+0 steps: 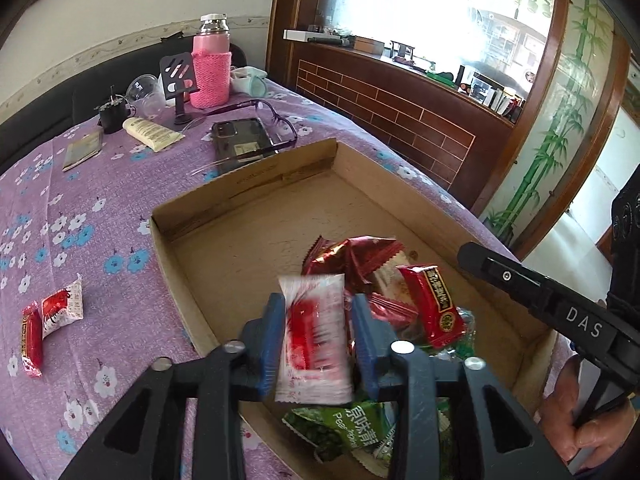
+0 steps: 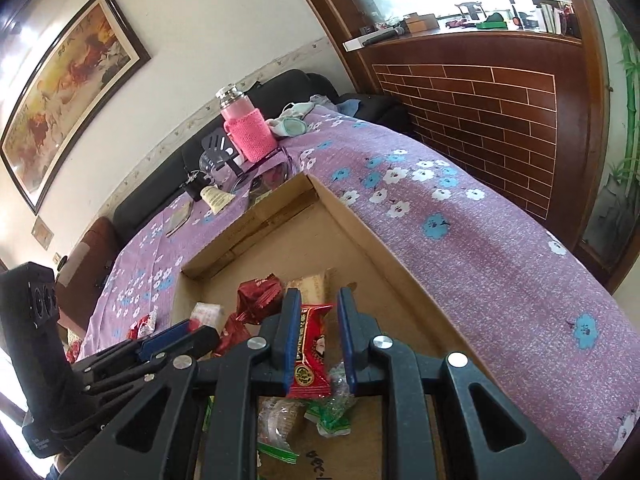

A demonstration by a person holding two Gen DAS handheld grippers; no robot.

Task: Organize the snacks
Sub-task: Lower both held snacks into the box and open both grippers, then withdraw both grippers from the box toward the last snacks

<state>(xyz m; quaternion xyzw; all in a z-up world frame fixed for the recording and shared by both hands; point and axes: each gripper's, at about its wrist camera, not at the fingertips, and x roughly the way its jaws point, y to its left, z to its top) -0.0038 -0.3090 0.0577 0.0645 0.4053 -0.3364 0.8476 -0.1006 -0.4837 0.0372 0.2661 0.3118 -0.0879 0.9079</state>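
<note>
A shallow cardboard box (image 1: 248, 184) lies on the purple flowered tablecloth with a pile of snacks in its near corner: red foil packets (image 1: 348, 256) and a green pea packet (image 1: 352, 428). Over that pile my left gripper (image 1: 320, 320) stands open; a blurred white-and-red packet (image 1: 312, 332) sits loose between its blue pads. My right gripper (image 2: 316, 336) is shut on a red snack bar (image 2: 312, 352), also above the pile. In the left wrist view its black side (image 1: 560, 304) reaches in from the right. Two more packets (image 1: 64, 308) lie on the cloth left of the box.
Beyond the box are a phone (image 1: 240, 140), glasses (image 1: 276, 120), a cream tube (image 1: 150, 132), a pink flask (image 1: 210, 68) and a small black stand (image 1: 180, 76). A wooden partition (image 1: 400, 120) borders the table on the right. A hand (image 1: 580, 412) holds the right gripper.
</note>
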